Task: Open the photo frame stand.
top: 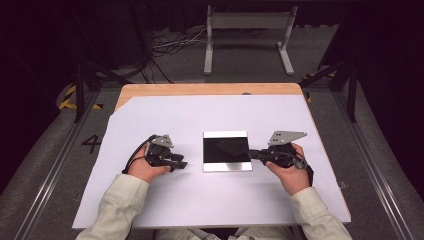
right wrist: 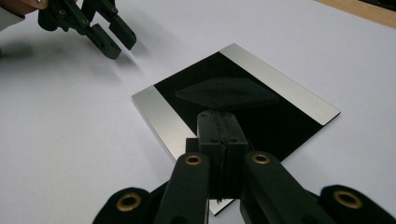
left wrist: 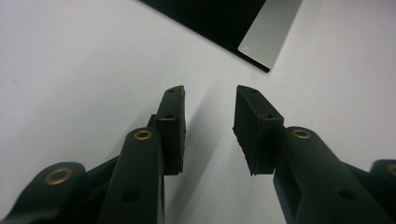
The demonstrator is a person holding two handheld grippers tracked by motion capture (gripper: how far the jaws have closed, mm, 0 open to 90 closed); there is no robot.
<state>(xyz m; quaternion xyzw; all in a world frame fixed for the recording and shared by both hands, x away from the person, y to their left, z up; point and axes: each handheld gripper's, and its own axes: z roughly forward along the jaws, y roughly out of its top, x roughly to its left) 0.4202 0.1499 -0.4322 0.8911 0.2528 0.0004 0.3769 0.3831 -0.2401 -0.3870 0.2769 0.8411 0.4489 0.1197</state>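
Square plate (top: 227, 151) with a black middle and silver side strips lies flat on the white sheet (top: 200, 200), carrying a dark flat piece (right wrist: 227, 93) on its black area. Right gripper (right wrist: 218, 123): jaws pressed together with nothing visible between them, tips over the plate's near edge, the dark piece just ahead of them. Left gripper (left wrist: 208, 100): jaws spread and empty, the plate's corner (left wrist: 266, 37) ahead and slightly to one side, apart from the pads. Judged step: taking up the dark piece. To do it well, the right jaws should part before advancing, stay low and level, and close on the piece's thin edge; the left jaws could steady the plate against sliding.
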